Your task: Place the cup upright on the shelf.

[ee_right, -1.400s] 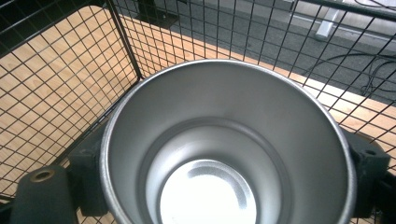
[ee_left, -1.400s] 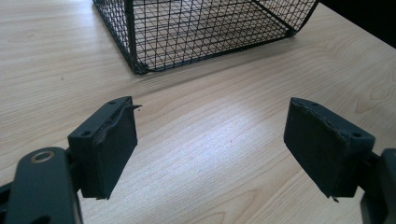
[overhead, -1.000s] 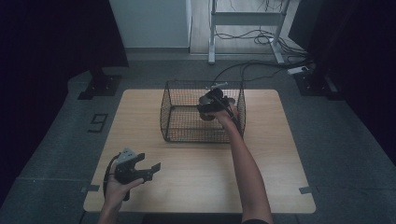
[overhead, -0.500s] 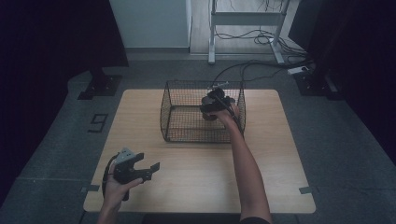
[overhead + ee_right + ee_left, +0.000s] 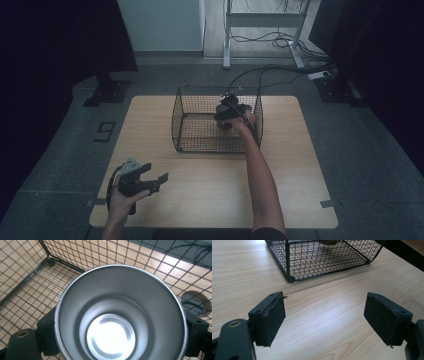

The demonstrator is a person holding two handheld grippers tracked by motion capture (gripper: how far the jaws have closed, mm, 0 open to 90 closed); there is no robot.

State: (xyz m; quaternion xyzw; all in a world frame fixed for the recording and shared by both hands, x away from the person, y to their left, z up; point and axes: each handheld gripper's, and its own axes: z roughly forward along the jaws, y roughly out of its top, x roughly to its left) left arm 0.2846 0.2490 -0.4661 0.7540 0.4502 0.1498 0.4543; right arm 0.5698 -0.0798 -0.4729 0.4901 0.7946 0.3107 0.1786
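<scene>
A shiny metal cup (image 5: 120, 312) sits between the jaws of my right gripper (image 5: 120, 332), which is shut on its sides; I look straight into its open mouth. That gripper (image 5: 229, 111) hangs inside the black wire basket (image 5: 192, 134) near its right wall, with the basket's mesh floor and a corner post behind the cup. My left gripper (image 5: 150, 176) rests low over the table's front left, jaws wide apart with nothing between the pads (image 5: 272, 315). The basket (image 5: 294, 267) stands ahead of it on the wooden table (image 5: 332, 315).
The wooden table (image 5: 300, 165) ends close behind the basket. A round cable hole (image 5: 196, 300) shows in the tabletop beyond the mesh. Cables (image 5: 270, 70) and a stand's legs lie on the dark floor behind the table.
My right gripper has sunk a little deeper into the basket with the cup, drifting slightly right. The left gripper has stayed where it was.
</scene>
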